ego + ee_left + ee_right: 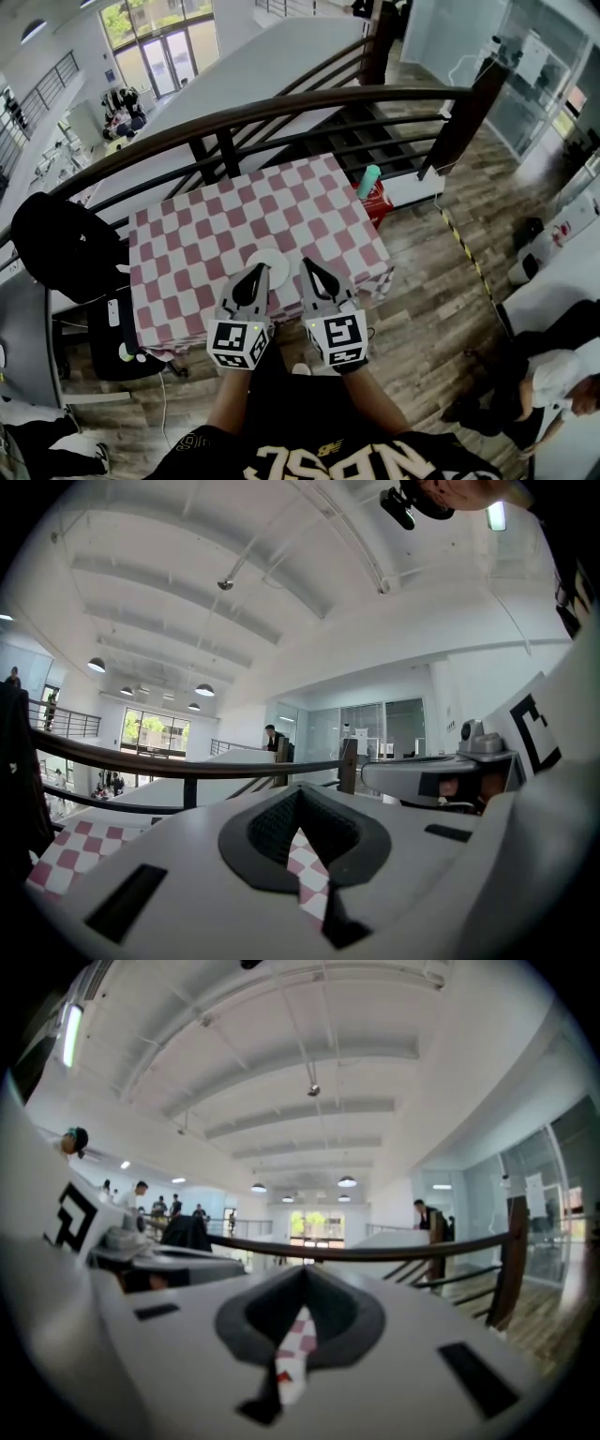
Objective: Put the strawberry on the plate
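A white plate (273, 257) lies near the front edge of the table with the red-and-white checked cloth (187, 253). The left gripper's fingers hide part of it. I see no strawberry in the head view. My left gripper (260, 269) and right gripper (307, 263) hang side by side over the table's front edge, both pointing level, jaws together and nothing in them. In the left gripper view the left gripper (298, 794) shows only cloth through its slit. In the right gripper view the right gripper (303, 1269) shows cloth and a small red patch I cannot identify.
A dark curved railing (281, 108) runs behind the table, with stairs beyond. A black coat (61, 244) hangs on a chair at the left. A teal bottle (369, 180) stands on a red box at the table's far right. A person (562, 375) is at lower right.
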### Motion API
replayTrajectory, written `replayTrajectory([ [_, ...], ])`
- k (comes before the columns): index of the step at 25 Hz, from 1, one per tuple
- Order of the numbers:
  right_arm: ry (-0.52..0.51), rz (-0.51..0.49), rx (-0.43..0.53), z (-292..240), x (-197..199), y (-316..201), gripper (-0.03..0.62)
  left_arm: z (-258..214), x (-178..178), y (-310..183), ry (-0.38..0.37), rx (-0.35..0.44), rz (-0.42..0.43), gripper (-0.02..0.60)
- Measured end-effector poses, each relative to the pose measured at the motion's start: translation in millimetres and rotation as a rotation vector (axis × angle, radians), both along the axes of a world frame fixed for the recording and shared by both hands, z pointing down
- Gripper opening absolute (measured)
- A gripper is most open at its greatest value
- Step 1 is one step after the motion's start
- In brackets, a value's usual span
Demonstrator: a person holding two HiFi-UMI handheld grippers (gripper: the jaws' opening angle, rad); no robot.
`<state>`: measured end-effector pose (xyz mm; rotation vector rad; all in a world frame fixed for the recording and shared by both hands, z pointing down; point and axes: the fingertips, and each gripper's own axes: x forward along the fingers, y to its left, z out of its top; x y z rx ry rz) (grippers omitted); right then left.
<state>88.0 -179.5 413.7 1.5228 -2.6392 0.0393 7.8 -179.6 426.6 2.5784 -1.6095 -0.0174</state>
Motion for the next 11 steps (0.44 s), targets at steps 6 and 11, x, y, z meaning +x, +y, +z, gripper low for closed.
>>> replayTrajectory([
  [6,-0.013,-0.016,-0.020,7.1,-6.3,0.2,0.017,5.7,-8.8,2.2,0.000,-0.014,-0.021,0.009],
  [11,-0.010,-0.031,-0.057,20.8,-13.4,2.1,0.017,16.7,-14.0,4.9,-0.005,-0.057,-0.024,0.009],
])
